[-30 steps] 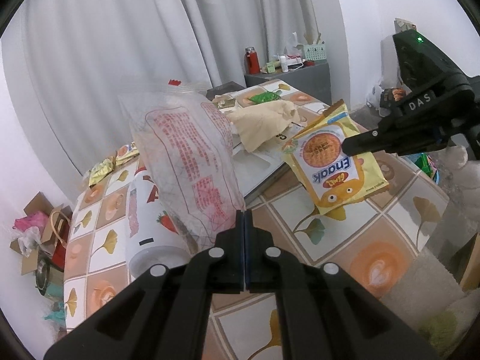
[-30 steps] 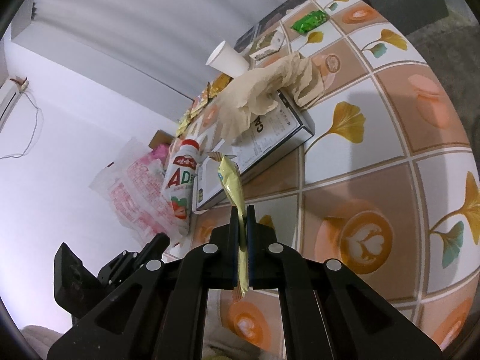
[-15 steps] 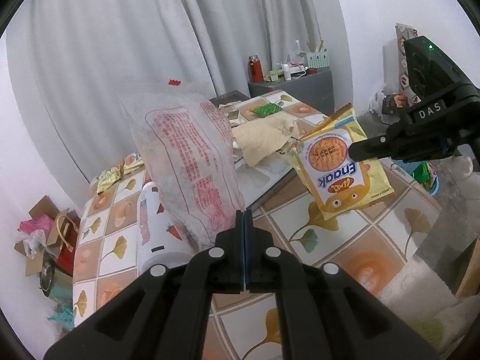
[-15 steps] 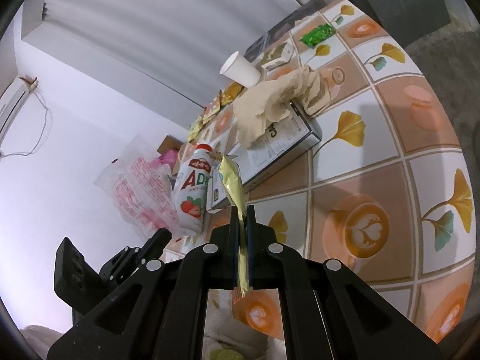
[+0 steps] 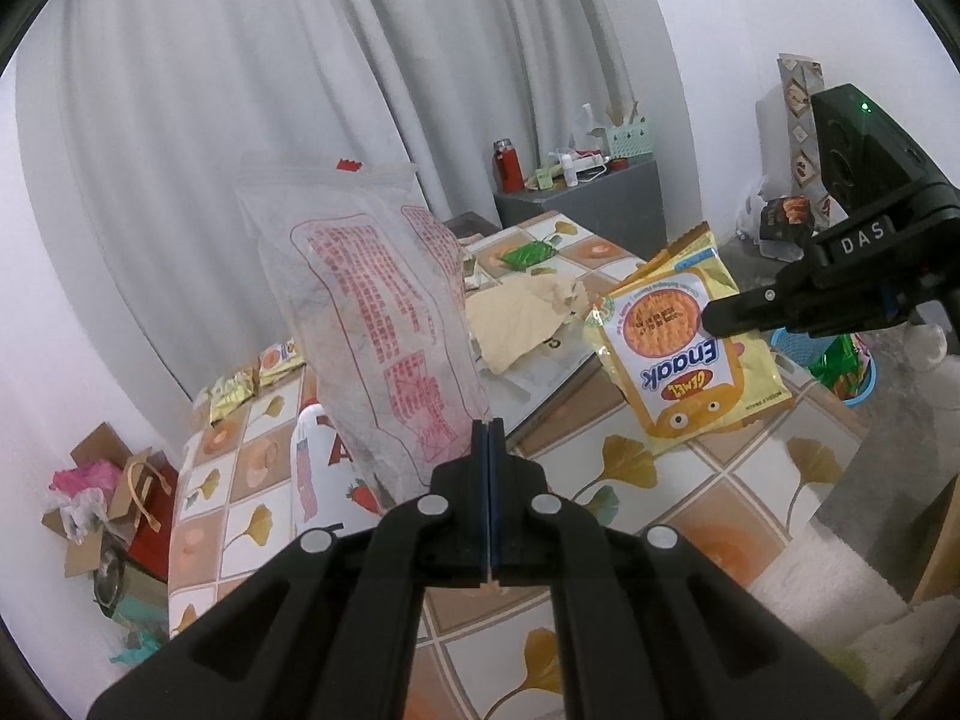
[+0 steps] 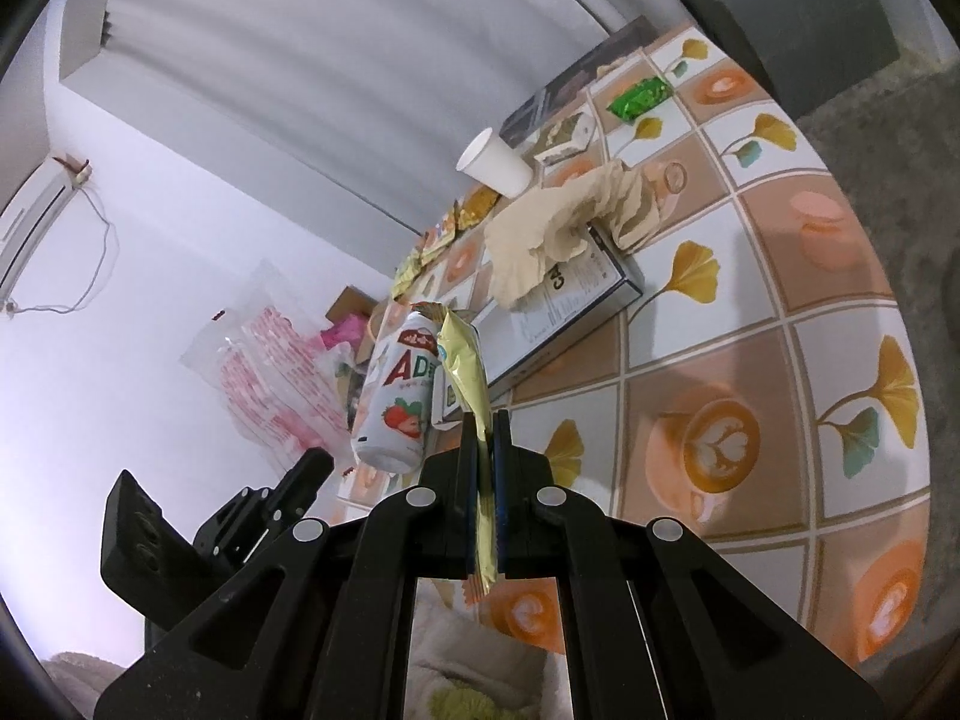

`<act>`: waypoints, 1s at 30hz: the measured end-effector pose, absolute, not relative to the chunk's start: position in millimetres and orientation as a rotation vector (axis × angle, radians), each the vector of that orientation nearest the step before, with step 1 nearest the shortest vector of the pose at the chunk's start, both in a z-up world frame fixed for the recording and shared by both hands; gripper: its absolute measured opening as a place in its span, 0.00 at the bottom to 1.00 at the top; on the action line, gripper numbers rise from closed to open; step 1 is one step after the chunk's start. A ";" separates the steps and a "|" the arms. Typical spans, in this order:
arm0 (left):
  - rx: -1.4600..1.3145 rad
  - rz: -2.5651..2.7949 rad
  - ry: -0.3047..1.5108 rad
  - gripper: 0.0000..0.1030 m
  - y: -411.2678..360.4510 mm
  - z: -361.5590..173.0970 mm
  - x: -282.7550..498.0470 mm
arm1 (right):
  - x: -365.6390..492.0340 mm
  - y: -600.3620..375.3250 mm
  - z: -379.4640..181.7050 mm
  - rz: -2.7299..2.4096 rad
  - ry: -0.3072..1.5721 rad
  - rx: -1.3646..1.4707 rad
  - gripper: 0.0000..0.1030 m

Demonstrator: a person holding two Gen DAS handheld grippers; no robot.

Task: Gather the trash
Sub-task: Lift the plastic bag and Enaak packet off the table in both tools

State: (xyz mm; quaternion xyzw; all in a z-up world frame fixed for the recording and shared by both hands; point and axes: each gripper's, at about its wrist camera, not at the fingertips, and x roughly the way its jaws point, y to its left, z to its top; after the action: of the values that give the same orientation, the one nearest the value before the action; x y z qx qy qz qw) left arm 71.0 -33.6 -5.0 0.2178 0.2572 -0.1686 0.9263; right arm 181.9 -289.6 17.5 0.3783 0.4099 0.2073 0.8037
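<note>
- The yellow snack packet (image 5: 681, 354) looks like thin foil film: very light, floppy and slick, so it likely bends and swings rather than holding its shape. A firm pinch on a flat sealed edge seems the safest hold; the puffed middle would probably slide.
- The right gripper (image 6: 485, 483) is clamped on that packet near one end. In its own view the packet (image 6: 465, 387) stands edge-on between the jaws, a short tail poking out below them.
- From the left wrist view the packet hangs in the air above the tiled bench (image 5: 672, 516), upside down, well to the right of the left gripper (image 5: 487, 498).
- The left gripper has its jaws pressed together on the lower edge of a clear plastic bag (image 5: 384, 324) with red print, which rises limp and crinkled straight ahead of it. The bag is equally light and soft, and probably sags shut unless held wide.
- A strawberry drink bottle (image 6: 402, 402), crumpled paper (image 6: 564, 228) and a white paper cup (image 6: 495, 162) lie on the bench.
- A blue bin (image 5: 840, 354) sits beyond the bench edge.
</note>
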 end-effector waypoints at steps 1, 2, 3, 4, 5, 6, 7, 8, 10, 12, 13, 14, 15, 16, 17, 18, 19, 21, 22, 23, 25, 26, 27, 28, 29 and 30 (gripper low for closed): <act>0.451 -0.347 0.522 0.00 -34.9 -3.9 69.7 | 180.8 -290.3 18.0 0.444 0.875 0.810 0.03; 0.454 -0.349 0.519 0.00 -35.4 -3.1 68.9 | 179.8 -290.8 18.5 0.444 0.872 0.810 0.03; 0.456 -0.351 0.515 0.00 -36.3 -2.0 68.0 | 178.6 -291.6 19.0 0.443 0.869 0.811 0.03; 0.458 -0.353 0.511 0.00 -36.9 -1.1 67.7 | 177.7 -292.2 19.3 0.443 0.866 0.812 0.03; 0.460 -0.354 0.509 0.00 -37.0 -0.5 67.6 | 176.8 -293.0 19.8 0.443 0.864 0.813 0.03; 0.461 -0.355 0.506 0.00 -37.8 0.7 67.2 | 175.8 -293.4 19.8 0.442 0.862 0.814 0.03; 0.462 -0.356 0.503 0.00 -38.9 1.6 66.5 | 175.0 -293.9 20.1 0.443 0.860 0.815 0.03; 0.464 -0.357 0.499 0.00 -40.0 2.7 65.7 | 174.4 -294.3 20.5 0.442 0.858 0.816 0.03; 0.467 -0.359 0.493 0.00 -41.7 4.3 64.6 | 173.2 -295.6 21.3 0.443 0.853 0.818 0.03; 0.469 -0.361 0.489 0.00 -43.5 5.9 62.6 | 171.7 -297.2 22.2 0.445 0.849 0.820 0.03; 0.470 -0.362 0.488 0.00 -44.5 6.5 62.1 | 171.1 -297.7 22.5 0.445 0.846 0.821 0.03; 0.471 -0.364 0.486 0.00 -44.9 7.0 62.0 | 170.9 -297.9 22.5 0.445 0.846 0.822 0.03; 0.471 -0.365 0.484 0.00 -45.1 7.4 61.8 | 170.6 -298.2 22.4 0.445 0.845 0.822 0.03; 0.472 -0.367 0.484 0.00 -45.0 7.4 62.2 | 170.4 -298.3 22.2 0.444 0.844 0.822 0.03; 0.472 -0.368 0.482 0.00 -45.8 8.0 61.9 | 170.3 -298.5 22.0 0.444 0.844 0.823 0.03; 0.473 -0.370 0.482 0.00 -45.9 8.2 61.8 | 170.0 -298.9 21.6 0.444 0.843 0.824 0.03; 0.473 -0.371 0.482 0.00 -46.5 8.4 61.7 | 169.8 -299.1 21.6 0.443 0.843 0.825 0.03; 0.474 -0.373 0.483 0.00 -47.1 8.2 62.0 | 168.9 -299.8 21.7 0.442 0.842 0.826 0.03; 0.477 -0.375 0.484 0.00 -47.8 8.3 61.9 | 168.3 -300.0 21.9 0.441 0.841 0.826 0.03; 0.478 -0.376 0.485 0.00 -48.8 8.3 62.1 | 167.7 -300.2 22.3 0.440 0.841 0.826 0.03; 0.483 -0.383 0.486 0.00 -51.7 8.9 62.6 | 166.6 -301.4 22.6 0.434 0.839 0.827 0.03; 0.485 -0.387 0.486 0.00 -52.8 9.3 62.9 | 166.0 -302.5 22.7 0.431 0.837 0.829 0.03; 0.486 -0.391 0.487 0.00 -53.9 9.8 64.0 | 164.8 -304.5 23.0 0.426 0.834 0.832 0.03; 0.488 -0.398 0.487 0.00 -56.7 11.2 64.7 | 163.3 -307.1 23.5 0.421 0.830 0.836 0.03; 0.489 -0.404 0.485 0.00 -59.8 12.6 65.1 | 161.8 -309.4 23.9 0.416 0.826 0.840 0.03; 0.491 -0.409 0.483 0.00 -63.0 14.3 65.1 | 159.6 -312.4 24.5 0.408 0.821 0.845 0.03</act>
State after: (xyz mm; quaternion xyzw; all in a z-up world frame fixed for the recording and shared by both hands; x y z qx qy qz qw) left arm 65.1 -63.0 14.3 0.2390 0.2350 -0.1989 0.9209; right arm 159.6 -312.4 24.5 0.3956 0.3843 0.1913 0.8119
